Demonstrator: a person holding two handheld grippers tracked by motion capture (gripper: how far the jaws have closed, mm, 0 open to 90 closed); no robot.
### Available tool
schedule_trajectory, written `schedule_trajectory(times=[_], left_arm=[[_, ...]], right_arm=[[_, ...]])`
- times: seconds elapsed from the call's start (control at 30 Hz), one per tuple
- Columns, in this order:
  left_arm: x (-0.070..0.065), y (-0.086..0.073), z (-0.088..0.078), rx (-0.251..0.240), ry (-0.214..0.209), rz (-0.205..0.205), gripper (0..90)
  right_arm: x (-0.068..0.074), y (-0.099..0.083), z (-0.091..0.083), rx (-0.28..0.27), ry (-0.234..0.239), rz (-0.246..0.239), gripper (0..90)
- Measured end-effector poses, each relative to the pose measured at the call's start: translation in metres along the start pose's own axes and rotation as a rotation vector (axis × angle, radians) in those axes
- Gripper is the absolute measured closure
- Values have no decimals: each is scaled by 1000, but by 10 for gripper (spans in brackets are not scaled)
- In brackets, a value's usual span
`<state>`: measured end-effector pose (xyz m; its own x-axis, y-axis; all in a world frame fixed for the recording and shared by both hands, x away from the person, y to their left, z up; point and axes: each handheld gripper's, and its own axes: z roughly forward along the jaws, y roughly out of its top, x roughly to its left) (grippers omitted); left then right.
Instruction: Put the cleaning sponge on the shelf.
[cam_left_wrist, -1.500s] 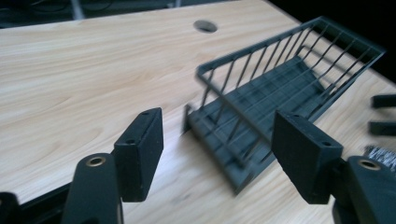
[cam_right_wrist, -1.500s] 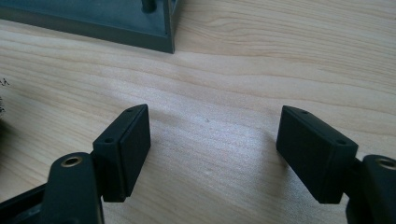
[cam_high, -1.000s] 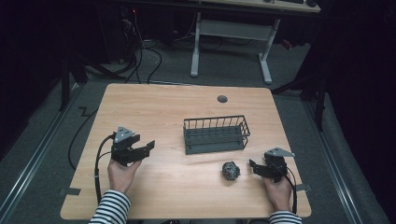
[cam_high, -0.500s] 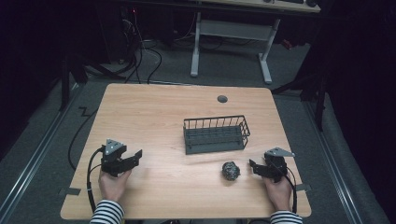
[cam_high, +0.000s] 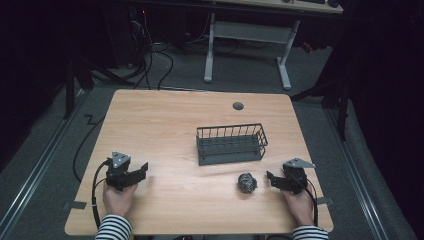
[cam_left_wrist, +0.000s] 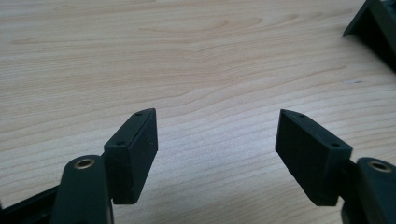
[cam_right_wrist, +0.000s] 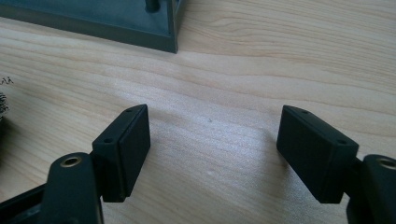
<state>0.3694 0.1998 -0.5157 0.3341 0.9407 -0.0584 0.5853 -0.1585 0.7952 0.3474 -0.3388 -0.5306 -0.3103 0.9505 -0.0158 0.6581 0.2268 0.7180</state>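
A dark wire basket (cam_high: 230, 156) stands right of the table's middle. In front of it a grey steel-wool ball (cam_high: 246, 183) lies on the wood. My right gripper (cam_high: 270, 176) rests just right of the ball, pointing left at it; its jaws have just been opening and stand open over bare wood (cam_right_wrist: 212, 123). The ball's edge (cam_right_wrist: 3, 105) and a basket corner (cam_right_wrist: 140, 28) show beyond them. My left gripper (cam_high: 144, 169) sits low at the near left; its jaws have also just been opening, with nothing between them (cam_left_wrist: 217, 126). A basket corner (cam_left_wrist: 373, 23) shows at the far right.
The light wooden table (cam_high: 165, 120) has a round cable grommet (cam_high: 238, 106) near its far edge. Cables trail from both grippers off the near edge. A white desk frame (cam_high: 245, 35) and floor cables lie beyond the table in the dark.
My left hand has sunk and drawn back toward the near left edge of the table. The right hand, ball and basket have stayed put.
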Motion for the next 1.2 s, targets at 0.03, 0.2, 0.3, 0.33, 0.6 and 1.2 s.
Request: schedule_trajectory(times=[0.03,0.2,0.3,0.33,0.6,1.2], left_arm=[[0,0,1,5,7,4,303],[-2,-1,3,17,20,25,300],[-1,-1,3,17,18,20,300],[-2,-1,3,17,22,29,299],[0,-15,10,50,25,30,302],[0,-17,13,85,34,30,282]], right_arm=[[0,0,0,0,-1,0,257],[0,-1,-2,8,11,-5,263],[-1,-2,-4,7,17,5,273],[-2,-2,-4,4,23,7,277],[1,-9,-23,-35,94,4,290],[51,-12,-59,-130,269,-127,284]])
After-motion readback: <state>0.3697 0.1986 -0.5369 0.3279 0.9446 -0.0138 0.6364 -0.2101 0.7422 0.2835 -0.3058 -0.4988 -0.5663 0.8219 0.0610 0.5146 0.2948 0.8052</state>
